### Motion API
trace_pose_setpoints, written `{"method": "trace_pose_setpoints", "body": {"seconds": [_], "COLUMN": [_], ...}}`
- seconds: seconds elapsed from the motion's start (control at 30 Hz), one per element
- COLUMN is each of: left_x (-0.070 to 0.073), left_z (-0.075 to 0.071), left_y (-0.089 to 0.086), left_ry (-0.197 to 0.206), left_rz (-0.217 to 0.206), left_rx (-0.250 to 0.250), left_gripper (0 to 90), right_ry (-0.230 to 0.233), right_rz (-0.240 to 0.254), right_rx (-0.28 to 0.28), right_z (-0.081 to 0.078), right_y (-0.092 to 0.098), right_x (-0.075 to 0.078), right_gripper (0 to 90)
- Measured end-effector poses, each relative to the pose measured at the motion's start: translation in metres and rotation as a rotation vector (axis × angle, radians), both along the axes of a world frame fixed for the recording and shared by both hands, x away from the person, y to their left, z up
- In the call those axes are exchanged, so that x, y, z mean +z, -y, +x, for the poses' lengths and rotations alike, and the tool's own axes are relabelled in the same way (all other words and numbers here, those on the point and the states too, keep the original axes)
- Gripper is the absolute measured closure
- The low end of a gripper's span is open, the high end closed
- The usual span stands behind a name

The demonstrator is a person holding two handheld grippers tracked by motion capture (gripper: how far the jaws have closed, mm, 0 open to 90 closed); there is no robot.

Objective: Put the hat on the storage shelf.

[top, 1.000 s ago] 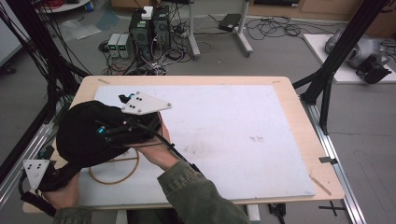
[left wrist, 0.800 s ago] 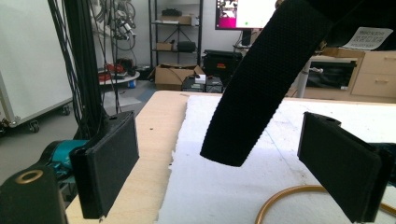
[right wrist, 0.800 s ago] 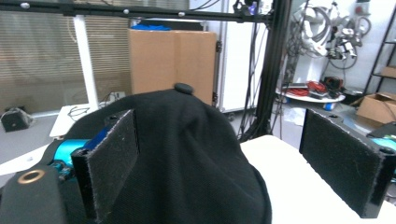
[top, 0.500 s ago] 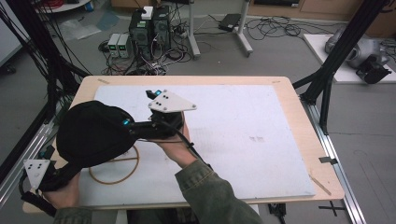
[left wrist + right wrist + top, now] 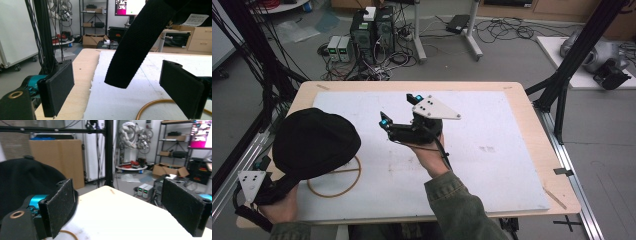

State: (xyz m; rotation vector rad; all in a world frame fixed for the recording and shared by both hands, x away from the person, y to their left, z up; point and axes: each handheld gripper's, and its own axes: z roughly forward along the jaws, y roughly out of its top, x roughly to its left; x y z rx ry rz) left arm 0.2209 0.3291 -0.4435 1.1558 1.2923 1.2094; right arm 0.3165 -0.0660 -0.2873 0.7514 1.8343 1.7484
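Showing the right gripper (image 5: 399,109) drawn away from the black hat (image 5: 314,142): a second ago laid against the hat's near side, half a second ago partway clear, now out over the bare middle of the white board (image 5: 492,165), well apart from the hat. Read as a release just completed, with the hat left to rest by itself.

Hat: unmoved on the left part of the board, crown up, partly covering a thin wooden ring (image 5: 334,192) that lies flat under its near edge.

Right hand: palm up beneath the gripper, forearm coming in from the bottom edge and angled forward and to the left, grey plate on top. Jaws spread wide, nothing between them; in the right gripper view, pointed across the table's (image 5: 524,100) far left corner, with the hat off to one side.

Left gripper (image 5: 117,75): low at the near left corner of the table, just beside the hat, not shifted over the second. Jaws wide apart; a black strap (image 5: 137,45) hanging down between them, touching neither pad, so nothing gripped. Judged well placed for closing on that strap as a possible next step.
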Motion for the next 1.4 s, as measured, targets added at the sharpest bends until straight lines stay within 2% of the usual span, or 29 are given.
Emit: {"method": "trace_pose_setpoints", "body": {"seconds": [0.3, 0.5, 0.6, 0.73, 0.87, 1.1, 1.4], "left_x": [0.001, 0.0, 0.0, 0.0, 0.0, 0.0, 0.0], "left_z": [-0.002, -0.002, -0.003, -0.002, -0.001, -0.002, -0.002], "left_y": [-0.001, -0.003, -0.002, -0.001, 0.0, 0.0, -0.001], "left_ry": [0.001, 0.003, 0.004, -0.001, -0.001, 0.002, -0.001], "left_rz": [-0.001, -0.008, -0.006, -0.001, 0.001, 0.0, 0.004], "left_rx": [0.002, 0.009, 0.009, 0.004, 0.005, 0.006, 0.013], "left_gripper": [12.7, 12.7, 12.6, 12.6, 12.6, 12.6, 12.6], "right_ry": [-0.015, -0.026, -0.05, -0.069, -0.072, -0.083, -0.104], "right_rz": [-0.002, -0.001, -0.004, -0.019, -0.009, -0.002, 0.003], "right_rx": [-0.078, -0.143, -0.183, -0.219, -0.255, -0.291, -0.353], "right_z": [0.005, 0.006, 0.006, 0.005, 0.002, -0.003, -0.008], "right_y": [0.036, 0.065, 0.08, 0.096, 0.111, 0.132, 0.166], "right_x": [-0.013, -0.03, -0.042, -0.054, -0.062, -0.072, -0.091], "right_gripper": [11.6, 14.1, 13.1, 12.8, 12.6, 11.8, 11.8]}}
